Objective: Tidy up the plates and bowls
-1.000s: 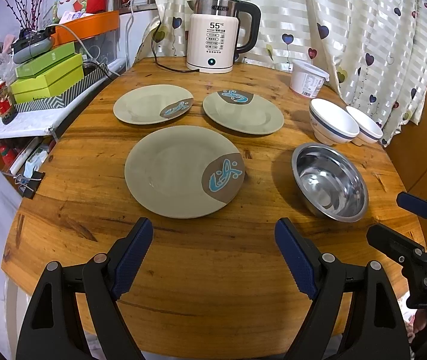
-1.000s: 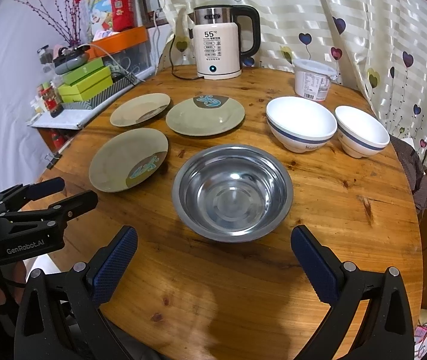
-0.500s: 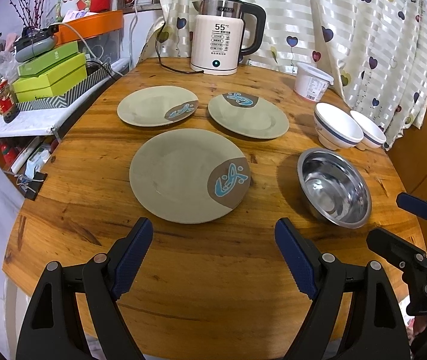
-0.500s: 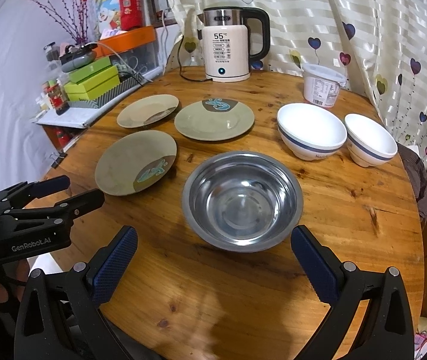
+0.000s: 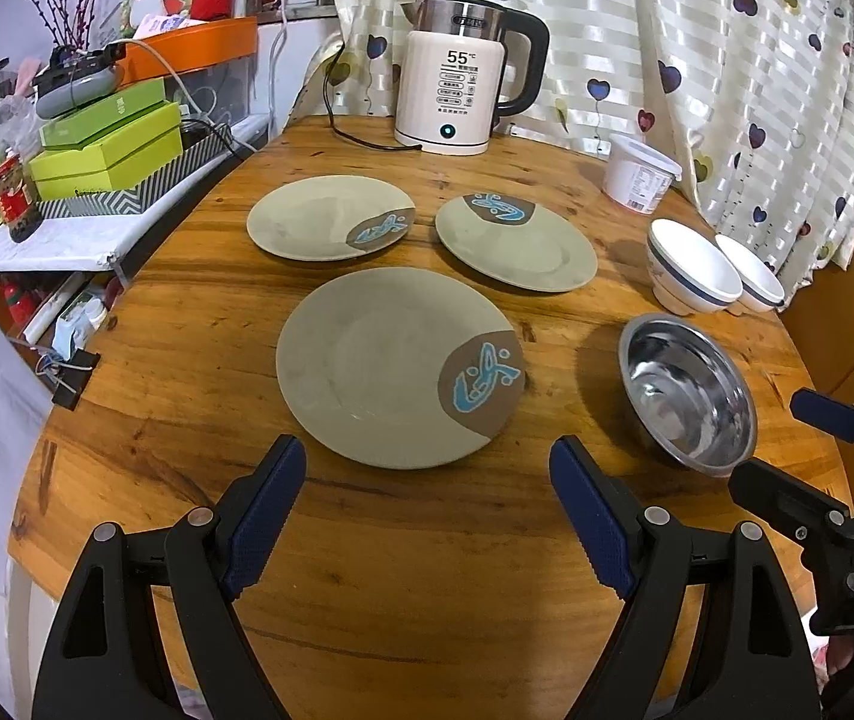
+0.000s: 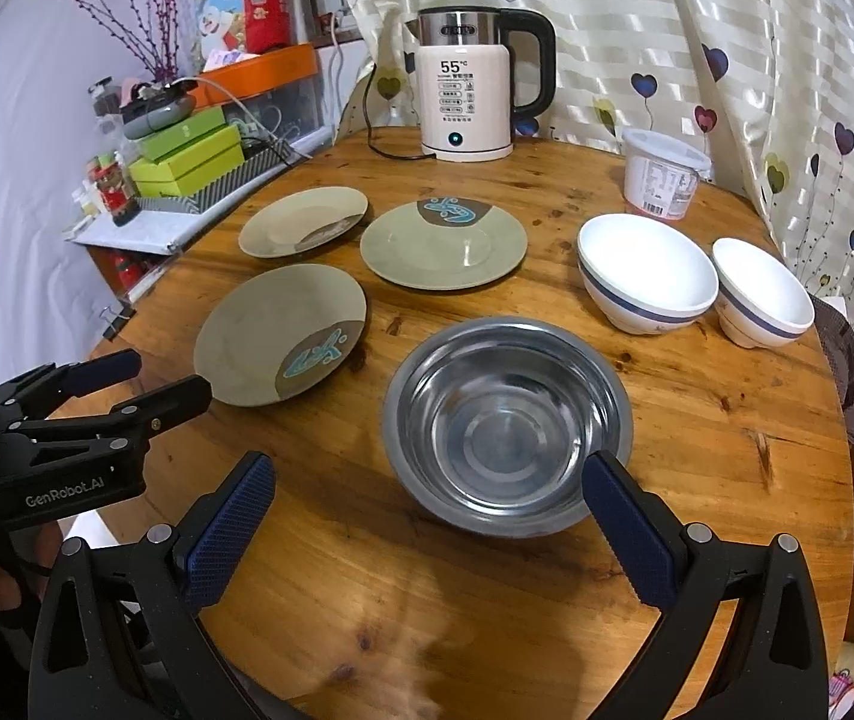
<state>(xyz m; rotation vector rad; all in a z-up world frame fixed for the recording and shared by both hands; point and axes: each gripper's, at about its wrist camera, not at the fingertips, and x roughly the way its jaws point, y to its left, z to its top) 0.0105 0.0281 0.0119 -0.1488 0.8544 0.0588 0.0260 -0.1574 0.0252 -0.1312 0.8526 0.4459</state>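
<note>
Plate (image 5: 399,369) just ahead of spread left jaws, steel bowl (image 6: 508,426) btwn right jaws.

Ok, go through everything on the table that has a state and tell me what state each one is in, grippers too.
Left gripper: open, empty.
Right gripper: open, empty.
Steel bowl: upright, empty.
Larger white bowl: upright, empty.
Smaller white bowl: upright, empty.
Three plates, nearest, far left, far right: flat, unstacked, bare.
Kettle: lid shut, display reads 55.
White tub: lid on.
</note>
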